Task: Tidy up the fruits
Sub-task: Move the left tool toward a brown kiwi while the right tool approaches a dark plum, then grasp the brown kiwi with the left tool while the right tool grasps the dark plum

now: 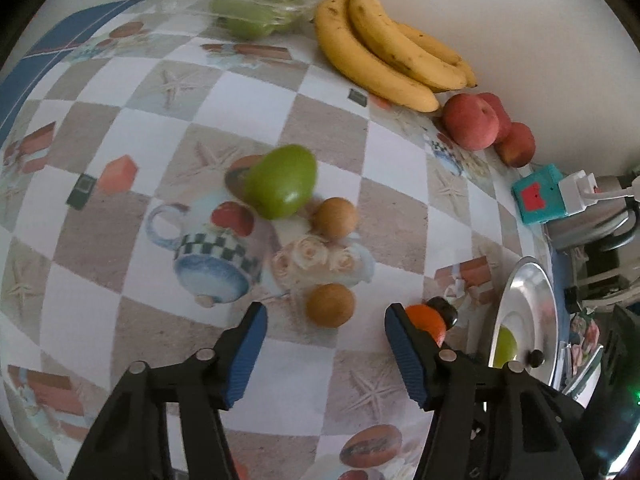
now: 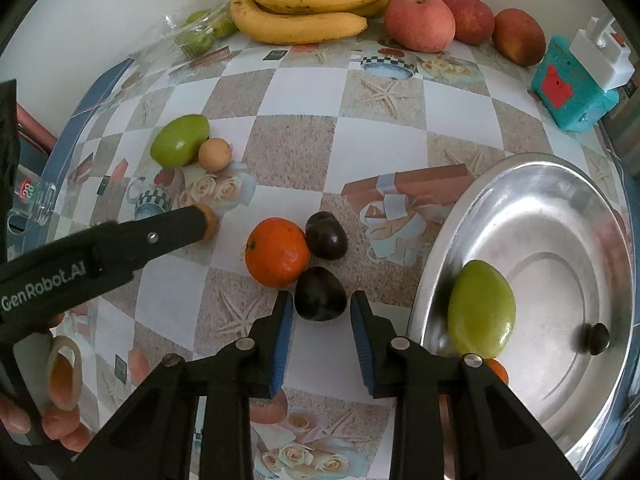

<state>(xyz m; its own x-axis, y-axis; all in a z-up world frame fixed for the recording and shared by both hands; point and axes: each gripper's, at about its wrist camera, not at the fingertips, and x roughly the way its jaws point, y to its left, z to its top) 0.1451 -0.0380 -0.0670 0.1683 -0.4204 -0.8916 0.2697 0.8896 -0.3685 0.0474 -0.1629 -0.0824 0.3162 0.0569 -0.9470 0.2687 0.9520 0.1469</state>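
My left gripper (image 1: 326, 320) is open, its jaws around a small brown round fruit (image 1: 330, 305) on the table. A second brown fruit (image 1: 334, 217) and a green mango (image 1: 281, 187) lie beyond it. My right gripper (image 2: 322, 312) is open, with a dark plum (image 2: 320, 294) between its tips. A second plum (image 2: 326, 235) and an orange (image 2: 277, 256) lie just behind. The steel plate (image 2: 560, 240) to the right holds a green mango (image 2: 480, 314) and a small dark fruit (image 2: 599, 338). In the right wrist view the left gripper (image 2: 206, 222) reaches in from the left.
Bananas (image 2: 308, 4), three red apples (image 2: 420, 22) and a clear bag of green fruit (image 2: 198, 32) line the wall at the back. A teal box with a white plug (image 2: 572, 84) stands at the back right. The tablecloth is checked and printed.
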